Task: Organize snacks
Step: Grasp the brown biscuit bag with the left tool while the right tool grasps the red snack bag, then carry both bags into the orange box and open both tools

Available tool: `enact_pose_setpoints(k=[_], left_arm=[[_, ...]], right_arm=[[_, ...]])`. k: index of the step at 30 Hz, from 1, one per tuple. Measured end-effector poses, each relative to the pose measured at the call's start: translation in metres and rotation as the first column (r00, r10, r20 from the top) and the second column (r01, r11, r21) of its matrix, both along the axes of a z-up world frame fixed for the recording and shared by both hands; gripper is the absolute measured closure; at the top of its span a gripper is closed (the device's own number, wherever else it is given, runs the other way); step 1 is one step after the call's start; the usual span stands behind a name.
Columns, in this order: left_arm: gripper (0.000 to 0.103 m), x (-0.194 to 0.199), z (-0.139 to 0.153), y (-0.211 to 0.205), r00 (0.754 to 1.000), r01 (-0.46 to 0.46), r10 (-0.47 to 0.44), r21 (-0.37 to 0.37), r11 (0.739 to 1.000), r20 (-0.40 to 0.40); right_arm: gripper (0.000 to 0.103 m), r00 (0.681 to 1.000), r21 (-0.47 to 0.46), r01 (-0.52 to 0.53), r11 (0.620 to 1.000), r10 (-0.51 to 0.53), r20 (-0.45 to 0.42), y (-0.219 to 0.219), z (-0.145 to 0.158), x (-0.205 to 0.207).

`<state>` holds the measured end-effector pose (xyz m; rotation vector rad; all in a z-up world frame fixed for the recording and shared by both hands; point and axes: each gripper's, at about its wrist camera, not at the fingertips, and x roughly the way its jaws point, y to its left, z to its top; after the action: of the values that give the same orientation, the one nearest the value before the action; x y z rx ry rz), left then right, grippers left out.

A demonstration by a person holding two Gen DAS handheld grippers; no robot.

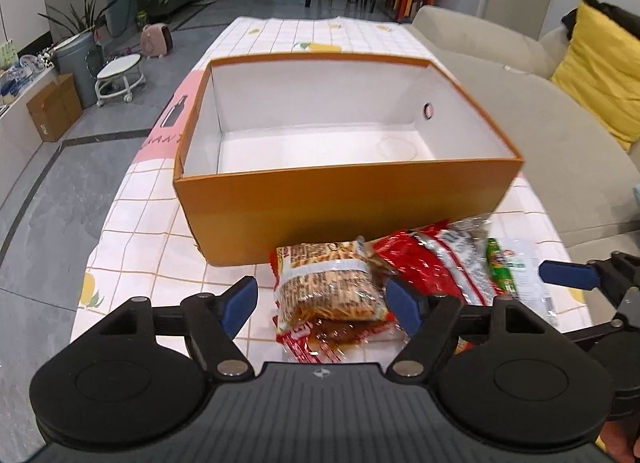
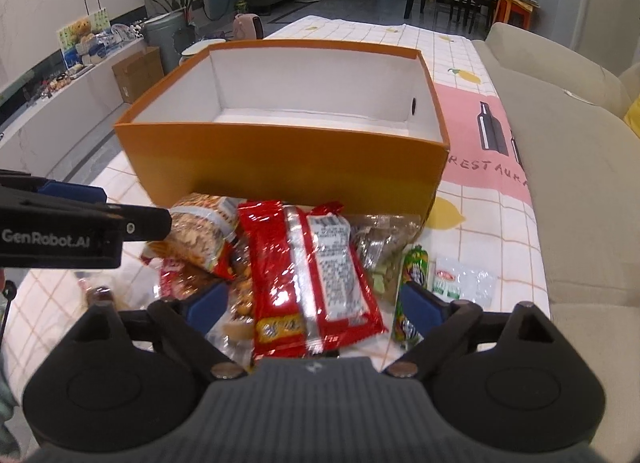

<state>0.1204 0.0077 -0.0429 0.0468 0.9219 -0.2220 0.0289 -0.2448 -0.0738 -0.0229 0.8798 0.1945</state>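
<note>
An open orange box [image 1: 344, 199] with a white, bare inside stands on the checked tablecloth; it also shows in the right wrist view [image 2: 288, 159]. Several snack packets lie in a pile just in front of it. My left gripper [image 1: 322, 305] is open, its blue pads either side of a brown peanut packet [image 1: 328, 287]. My right gripper [image 2: 314, 307] is open around a red packet [image 2: 316, 275], which also shows in the left wrist view [image 1: 432, 259]. A green stick pack [image 2: 412, 283] and a clear sachet [image 2: 464, 283] lie to the right.
A beige sofa [image 2: 580, 183] runs along the table's right edge. The tablecloth [image 1: 136, 231] ends at the left over a grey floor. The left gripper's body [image 2: 72, 227] sticks into the right wrist view at the left.
</note>
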Motion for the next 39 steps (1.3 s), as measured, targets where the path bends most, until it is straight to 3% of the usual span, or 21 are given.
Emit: enact_pose_setpoints(k=[14,19,30,39], left_arm=[[0.014,0.033,-0.033,-0.006,0.994,-0.022,0.021,-0.006,1.0,-0.108],[0.014,0.037,-0.037,-0.005,0.989,-0.037,0.031,-0.037,0.999,-0.145],[0.037,0.033,-0.034,-0.005,0.992,-0.052,0.049,-0.028,0.998,-0.119],[0.039,0.008,-0.012,0.003,0.996,-0.068,0.065,-0.045,0.997,-0.057]], right_arm=[[0.013,0.995,0.078,0.042,0.996,-0.035,-0.09,-0.009,-0.032,0.032],[0.019,0.994,0.109,0.037,0.993,-0.026,-0.102,-0.006,-0.035,0.032],[0.033,0.994,0.129,0.055,0.99,-0.042,-0.097,-0.012,-0.031,0.024],[0.034,0.998,0.138,0.045,0.989,-0.039,-0.047,-0.015,-0.007,0.005]])
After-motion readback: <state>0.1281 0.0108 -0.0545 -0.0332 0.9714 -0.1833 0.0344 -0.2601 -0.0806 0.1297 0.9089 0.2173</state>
